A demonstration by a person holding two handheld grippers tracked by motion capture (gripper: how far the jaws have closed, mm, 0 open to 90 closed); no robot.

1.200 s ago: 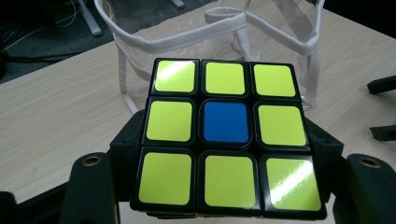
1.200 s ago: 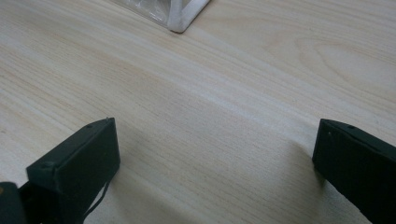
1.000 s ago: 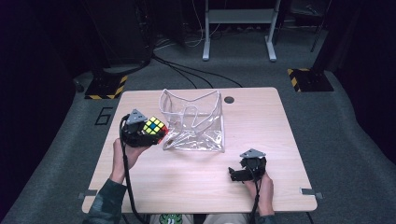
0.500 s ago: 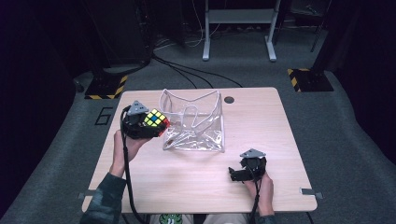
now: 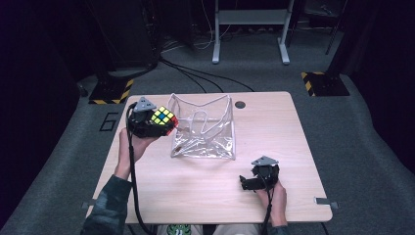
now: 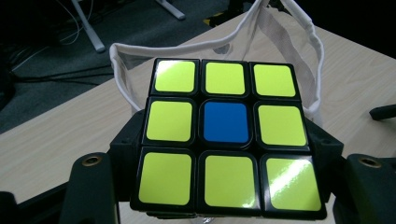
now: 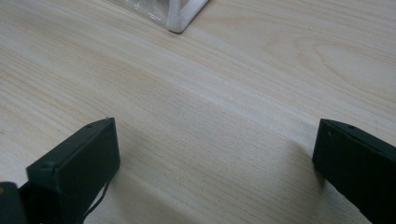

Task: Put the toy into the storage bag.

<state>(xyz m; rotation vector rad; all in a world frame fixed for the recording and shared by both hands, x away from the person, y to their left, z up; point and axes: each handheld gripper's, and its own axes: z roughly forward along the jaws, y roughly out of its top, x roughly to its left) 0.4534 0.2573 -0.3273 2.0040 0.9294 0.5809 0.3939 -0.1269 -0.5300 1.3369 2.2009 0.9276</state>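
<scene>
My left gripper point(image 5: 157, 125) is shut on a puzzle cube point(image 5: 163, 119), held above the table's left side just beside the clear bag point(image 5: 204, 131). Seen along the left gripper's jaws, the cube point(image 6: 225, 137) shows a face of yellow squares with one blue square in the centre, a black jaw pressing on each side. The bag's white-trimmed mouth point(image 6: 140, 51) stands open right behind the cube. My right gripper point(image 5: 247, 183) rests low on the table near the front right, jaws wide open. Bare wood lies between its fingers point(image 7: 79, 163), and the bag's white corner point(image 7: 180, 16) sits farther off.
The light wooden table point(image 5: 274, 132) has a round cable hole point(image 5: 240, 104) at its back edge. Dark carpet surrounds it, with cables, black-and-yellow floor plates point(image 5: 323, 83) and a white stand's legs point(image 5: 249, 34) beyond. Room is free right of the bag.
My left gripper has lifted the cube and carried it right toward the bag's mouth. The right gripper has kept still.
</scene>
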